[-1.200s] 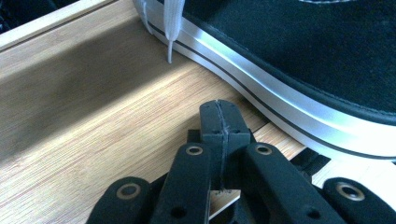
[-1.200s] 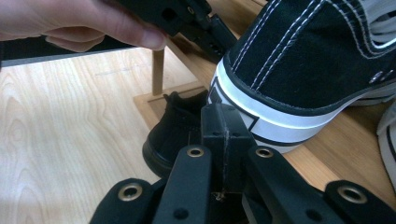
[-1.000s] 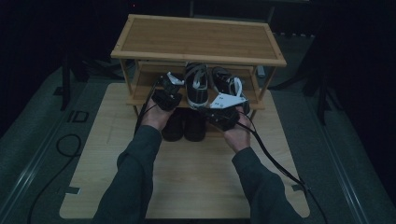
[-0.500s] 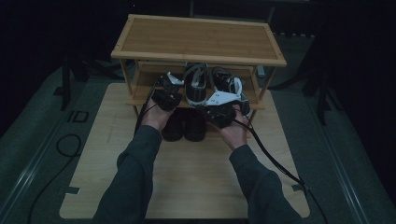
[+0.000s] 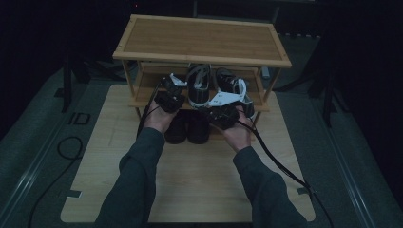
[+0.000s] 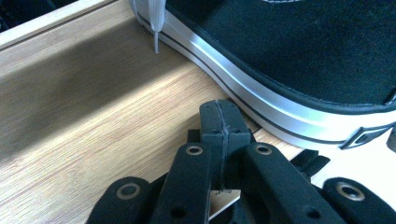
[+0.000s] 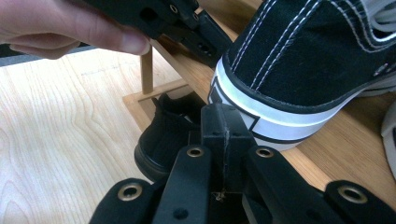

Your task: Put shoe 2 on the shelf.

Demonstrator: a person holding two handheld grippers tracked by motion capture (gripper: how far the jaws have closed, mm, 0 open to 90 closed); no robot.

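Both grippers closed, empty — left gripper & right gripper sat at the black sneaker's sole on the rack's middle shelf, prob. nudging it straight.

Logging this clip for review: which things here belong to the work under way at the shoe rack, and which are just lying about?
In the job:
- black-and-white sneaker
- second sneaker
- shoe rack
- left gripper, shut, beside the sneaker's sole
- right gripper, shut, at its heel

Lying about:
- dark shoes on the bottom level
- floor cable
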